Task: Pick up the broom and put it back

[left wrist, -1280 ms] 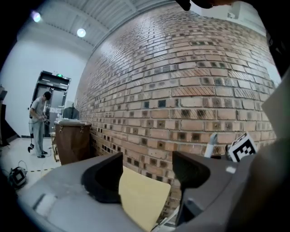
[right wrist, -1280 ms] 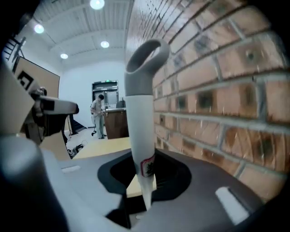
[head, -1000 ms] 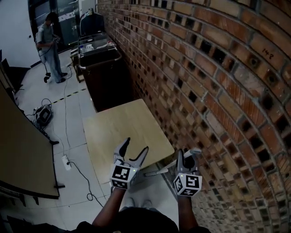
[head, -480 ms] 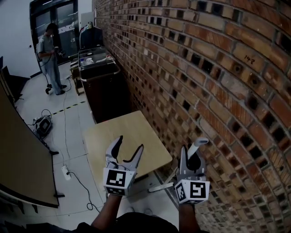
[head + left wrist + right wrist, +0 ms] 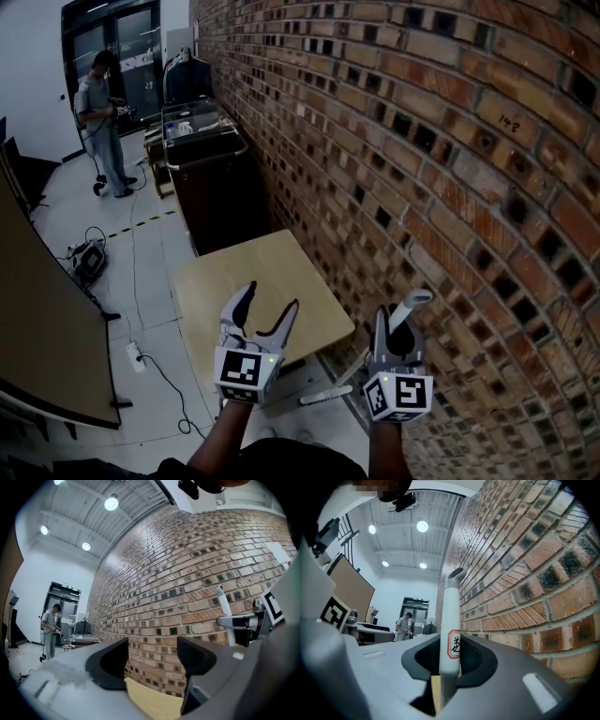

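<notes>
The broom's pale handle (image 5: pixel 411 305) stands nearly upright close to the brick wall, and its lower length (image 5: pixel 328 392) slants down toward the floor. My right gripper (image 5: pixel 397 335) is shut on this handle; in the right gripper view the handle (image 5: pixel 451 616), which bears a red-edged label, is pinched between the dark pads of the gripper (image 5: pixel 450 660). The broom's head is hidden below. My left gripper (image 5: pixel 268 314) hangs open over the table's near edge with nothing between its fingers. From the left gripper view (image 5: pixel 152 656), the held handle (image 5: pixel 223 607) shows at the right.
A light wooden table (image 5: pixel 253 272) stands against the brick wall (image 5: pixel 422 141). Behind it is a dark cart (image 5: pixel 211 169). A person (image 5: pixel 98 103) stands far back by the doors. Cables and a power strip (image 5: pixel 138 336) lie on the floor; a brown board (image 5: pixel 47 319) leans at left.
Both grippers have risen. The right one has lifted the broom handle, which now stands higher and more upright beside the wall. The left gripper stays open.
</notes>
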`<action>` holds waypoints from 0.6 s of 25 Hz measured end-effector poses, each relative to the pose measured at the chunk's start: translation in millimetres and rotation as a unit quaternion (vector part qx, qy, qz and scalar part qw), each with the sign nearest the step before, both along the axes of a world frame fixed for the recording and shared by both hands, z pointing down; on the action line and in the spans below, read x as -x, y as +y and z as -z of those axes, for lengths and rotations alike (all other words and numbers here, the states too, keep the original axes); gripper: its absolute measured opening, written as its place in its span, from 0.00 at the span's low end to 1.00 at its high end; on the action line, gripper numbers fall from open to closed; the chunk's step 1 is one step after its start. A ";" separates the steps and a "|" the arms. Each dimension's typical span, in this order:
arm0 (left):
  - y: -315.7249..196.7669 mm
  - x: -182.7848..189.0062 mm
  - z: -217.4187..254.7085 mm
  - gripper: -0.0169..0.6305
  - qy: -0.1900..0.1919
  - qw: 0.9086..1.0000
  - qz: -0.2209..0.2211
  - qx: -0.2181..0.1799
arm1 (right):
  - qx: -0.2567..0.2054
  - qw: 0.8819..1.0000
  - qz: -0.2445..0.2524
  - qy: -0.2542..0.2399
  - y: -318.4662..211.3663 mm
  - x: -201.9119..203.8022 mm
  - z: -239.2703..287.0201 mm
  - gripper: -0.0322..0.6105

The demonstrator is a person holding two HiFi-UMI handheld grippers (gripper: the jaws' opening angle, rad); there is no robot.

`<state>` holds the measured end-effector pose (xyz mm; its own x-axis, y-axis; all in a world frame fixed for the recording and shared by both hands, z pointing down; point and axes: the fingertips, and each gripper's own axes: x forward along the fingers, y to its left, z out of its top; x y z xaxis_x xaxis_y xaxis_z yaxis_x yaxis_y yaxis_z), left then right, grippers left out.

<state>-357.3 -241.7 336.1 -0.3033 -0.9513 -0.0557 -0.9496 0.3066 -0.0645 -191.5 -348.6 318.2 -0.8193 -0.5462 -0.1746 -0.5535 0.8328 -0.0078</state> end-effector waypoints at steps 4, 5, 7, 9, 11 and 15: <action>-2.9 -3.4 -7.0 0.53 -0.004 1.000 -0.008 0.008 | 0.008 1.000 0.001 0.001 1.3 -1.7 -5.1 0.17; -4.1 -4.8 -12.0 0.53 -0.004 1.000 -0.013 0.018 | 0.008 1.000 0.004 0.003 1.9 -1.7 -7.1 0.17; -7.6 -9.9 -15.8 0.53 0.003 0.999 -0.024 0.024 | 0.010 1.000 0.009 0.008 2.5 -2.0 -13.1 0.17; -12.1 -16.4 -17.0 0.53 0.015 0.999 -0.038 0.023 | 0.016 1.000 0.011 0.014 2.3 -3.1 -19.9 0.17; -16.1 -20.3 -23.2 0.53 0.013 0.998 -0.048 0.032 | 0.023 0.999 0.011 0.020 0.7 -5.1 -28.2 0.17; -27.0 -28.2 -43.8 0.53 0.010 0.996 -0.069 0.060 | 0.037 0.999 0.004 0.033 -7.2 -10.7 -51.2 0.17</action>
